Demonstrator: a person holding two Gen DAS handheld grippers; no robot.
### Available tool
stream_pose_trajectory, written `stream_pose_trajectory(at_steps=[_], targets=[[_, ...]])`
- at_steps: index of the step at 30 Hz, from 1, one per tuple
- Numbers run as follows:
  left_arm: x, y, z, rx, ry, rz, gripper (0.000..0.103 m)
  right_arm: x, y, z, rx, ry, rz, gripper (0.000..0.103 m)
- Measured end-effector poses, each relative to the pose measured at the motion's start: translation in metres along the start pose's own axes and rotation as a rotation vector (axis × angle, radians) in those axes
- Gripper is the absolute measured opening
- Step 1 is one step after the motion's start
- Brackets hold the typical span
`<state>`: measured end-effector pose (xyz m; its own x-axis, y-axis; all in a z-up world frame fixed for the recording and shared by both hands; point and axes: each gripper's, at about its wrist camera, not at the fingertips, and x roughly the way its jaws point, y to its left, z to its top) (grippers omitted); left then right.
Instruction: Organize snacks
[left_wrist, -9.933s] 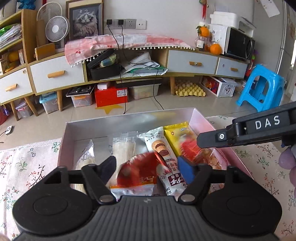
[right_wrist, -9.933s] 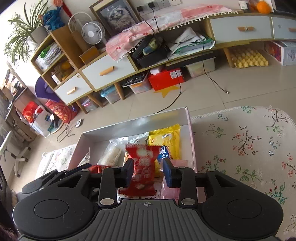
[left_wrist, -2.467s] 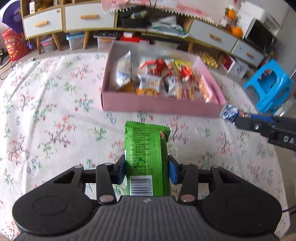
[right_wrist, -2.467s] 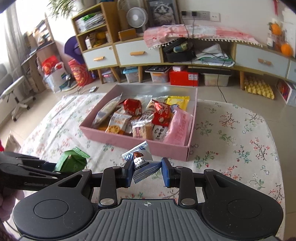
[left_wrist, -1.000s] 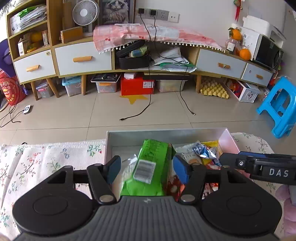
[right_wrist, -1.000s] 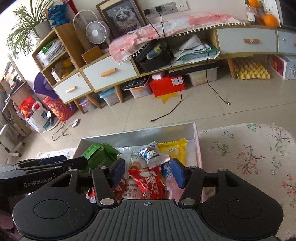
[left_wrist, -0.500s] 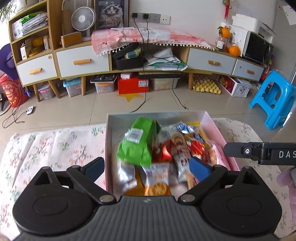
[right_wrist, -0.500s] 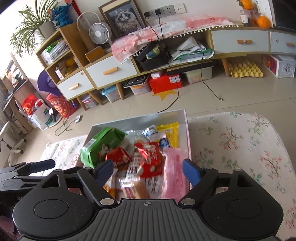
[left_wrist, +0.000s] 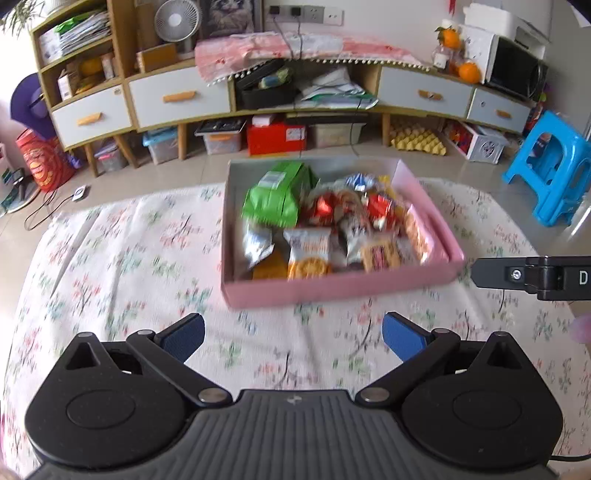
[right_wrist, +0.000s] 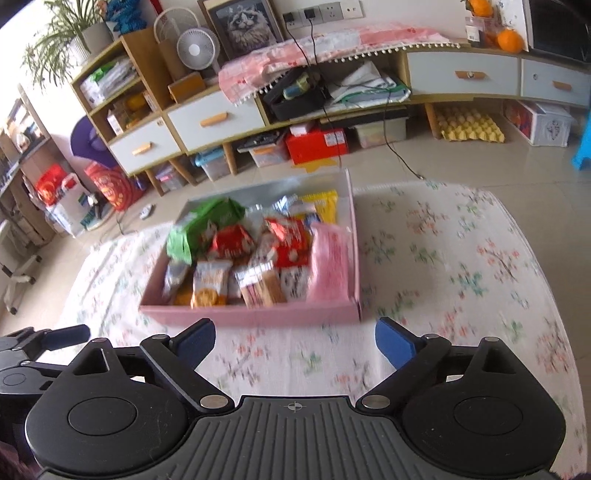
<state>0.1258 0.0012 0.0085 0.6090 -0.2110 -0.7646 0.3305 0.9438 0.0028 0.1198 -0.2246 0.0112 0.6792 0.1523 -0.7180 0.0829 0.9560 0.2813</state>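
A pink box full of snack packets stands on the floral cloth, also seen in the right wrist view. A green packet lies on top at its far left corner, and a small blue-and-white packet lies at the far side. My left gripper is open and empty, hovering over the cloth in front of the box. My right gripper is likewise in front of the box, its jaws opening with nothing between them. Each gripper's finger shows at the edge of the other's view.
The floral tablecloth spreads left, right and in front of the box. Beyond the table are a tiled floor, a long low cabinet with drawers and bins under it, and a blue stool at the right.
Both grippers let go of their packets, the green one and the blue-and-white one, into the box. They opened wide and drew back from over the box to the cloth in front of it.
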Motion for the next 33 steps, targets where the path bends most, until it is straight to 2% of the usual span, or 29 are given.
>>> stream_pose_trajectory(at_steps=[5,8,11,16,23,27,33], targets=[[-0.010,-0.001,-0.020,-0.036,0.028,0.028,0.103,-0.011,0.007,-0.022,-0.016,0.025,-0.021,0.095],[-0.017,-0.006,-0.034,-0.029,0.045,0.070,0.103,-0.018,0.011,-0.035,-0.029,0.023,-0.029,0.095],[-0.023,-0.008,-0.046,-0.027,0.063,0.080,0.103,-0.025,0.018,-0.046,-0.059,0.015,-0.051,0.095],[-0.033,-0.006,-0.060,-0.056,0.054,0.106,0.103,-0.035,0.022,-0.061,-0.066,-0.008,-0.051,0.100],[-0.043,0.002,-0.072,-0.144,0.043,0.088,0.103,-0.034,0.024,-0.075,-0.086,0.003,-0.069,0.100],[-0.045,-0.002,-0.075,-0.136,0.027,0.097,0.103,-0.031,0.032,-0.080,-0.128,0.017,-0.083,0.100],[-0.047,-0.003,-0.077,-0.148,0.019,0.099,0.103,-0.033,0.040,-0.086,-0.147,0.037,-0.058,0.100]])
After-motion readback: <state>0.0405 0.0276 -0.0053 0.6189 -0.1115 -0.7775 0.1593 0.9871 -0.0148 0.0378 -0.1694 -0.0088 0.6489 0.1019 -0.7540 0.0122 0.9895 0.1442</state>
